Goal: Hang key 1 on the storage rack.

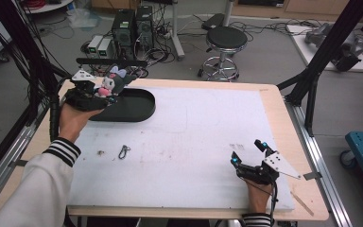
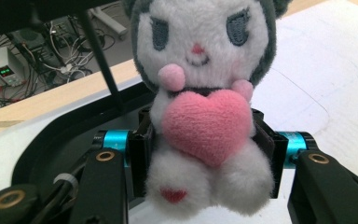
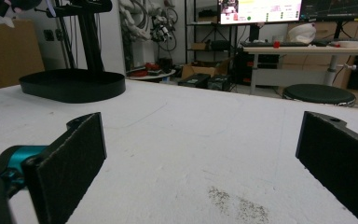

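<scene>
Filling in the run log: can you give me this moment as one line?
left claw: shut on plush toy, above black tray | right claw: open, empty, resting on white mat | metal clip: untouched on mat

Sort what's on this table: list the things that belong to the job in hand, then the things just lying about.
In the job:
- plush toy, clamped in the left gripper
- black tray, right beneath the toy

Lying about:
- small metal clip on the white mat
- right gripper, open and idle, resting on the mat
- stool and boxes of electronics on the floor beyond
</scene>
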Available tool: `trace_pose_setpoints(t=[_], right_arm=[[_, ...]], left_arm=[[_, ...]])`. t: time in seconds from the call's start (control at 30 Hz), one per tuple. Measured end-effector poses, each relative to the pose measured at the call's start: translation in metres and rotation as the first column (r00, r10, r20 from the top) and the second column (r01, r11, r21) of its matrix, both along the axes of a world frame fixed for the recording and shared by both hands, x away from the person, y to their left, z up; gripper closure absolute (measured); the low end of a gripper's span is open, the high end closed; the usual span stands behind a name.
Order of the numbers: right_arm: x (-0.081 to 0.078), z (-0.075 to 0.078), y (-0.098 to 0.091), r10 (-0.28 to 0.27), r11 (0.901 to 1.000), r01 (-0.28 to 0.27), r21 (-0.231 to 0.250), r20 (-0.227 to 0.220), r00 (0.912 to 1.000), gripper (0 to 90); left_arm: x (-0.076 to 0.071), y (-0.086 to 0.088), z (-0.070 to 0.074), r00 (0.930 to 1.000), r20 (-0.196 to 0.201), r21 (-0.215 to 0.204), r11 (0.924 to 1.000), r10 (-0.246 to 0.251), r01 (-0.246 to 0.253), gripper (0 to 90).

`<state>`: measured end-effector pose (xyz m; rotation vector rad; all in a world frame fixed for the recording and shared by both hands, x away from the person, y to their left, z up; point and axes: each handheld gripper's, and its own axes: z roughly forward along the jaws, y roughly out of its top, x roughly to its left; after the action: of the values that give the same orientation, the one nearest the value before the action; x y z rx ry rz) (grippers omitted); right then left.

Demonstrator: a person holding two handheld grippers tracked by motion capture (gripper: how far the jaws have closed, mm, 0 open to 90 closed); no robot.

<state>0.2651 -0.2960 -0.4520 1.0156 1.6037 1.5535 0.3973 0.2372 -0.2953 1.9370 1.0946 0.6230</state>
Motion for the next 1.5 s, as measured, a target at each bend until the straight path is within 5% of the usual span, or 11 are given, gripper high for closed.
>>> trace_pose_setpoints(t=[0.5,1.0,1.17,1.5], right_arm=[[0.0,0.0,-0.001,0.0,1.0,0.0,-0.001,0.004,1.0,0.8],[0.001,0.0,-0.001,-0.005,1.0,0.005,0.0,0.004,1.0,0.8],[0.0,0.0,-0.001,-0.004,1.0,0.004,0.005,0.001,1.0,0.8],[0.0,0.0,-0.001,-0.005,1.0,0.005,0.004,0.0,1.0,0.8]], left_arm=[[0.011,0.006,0.015,0.9996,0.001,0.016,0.9995,0.026,-0.026,51.4],[0.027,0.002,0.01,0.999,-0.019,0.032,0.9987,0.04,-0.04,51.4],[0.028,0.008,0.011,0.9984,-0.015,0.002,0.9985,0.055,-0.055,51.4],[0.034,0.01,0.017,0.9983,-0.009,0.032,0.9978,0.058,-0.058,51.4]])
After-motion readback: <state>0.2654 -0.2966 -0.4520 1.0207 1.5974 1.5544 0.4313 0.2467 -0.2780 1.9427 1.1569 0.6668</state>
